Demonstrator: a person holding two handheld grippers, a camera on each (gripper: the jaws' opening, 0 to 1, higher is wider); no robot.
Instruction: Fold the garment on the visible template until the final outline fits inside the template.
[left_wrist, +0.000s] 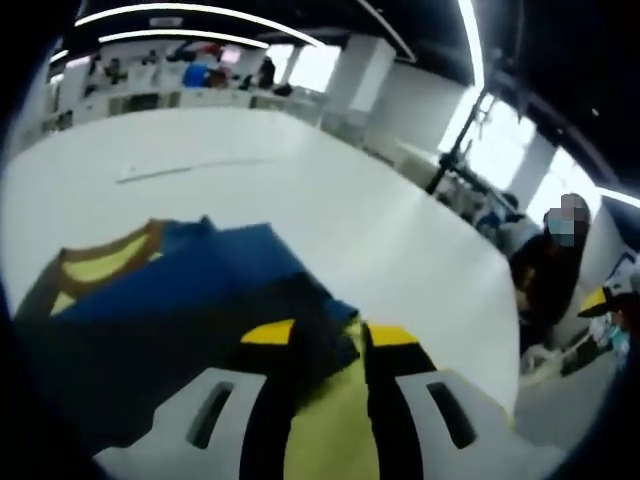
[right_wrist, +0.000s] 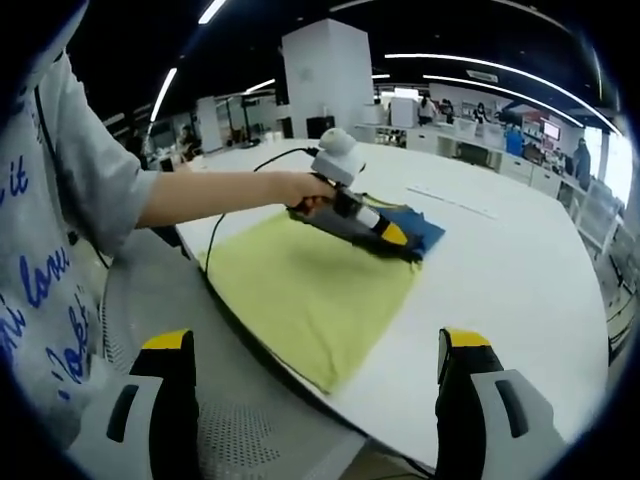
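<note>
in the left gripper view the left tool (left_wrist: 330, 345) is clenched on the blue garment's (left_wrist: 190, 300) edge, over the yellow template (left_wrist: 330, 430). in the right gripper view the right tool (right_wrist: 315, 350) hangs released off the white bench (right_wrist: 500, 270); the garment lies at 1 o'clock on the template.

The right gripper (right_wrist: 315, 400) hangs wide open off the desk (right_wrist: 500, 260) edge. Ahead of it lies a yellow template (right_wrist: 300, 290); at the template's far end, a hand (right_wrist: 295, 188) presses the left gripper (right_wrist: 405, 245) onto the blue garment (right_wrist: 425, 230).
</note>
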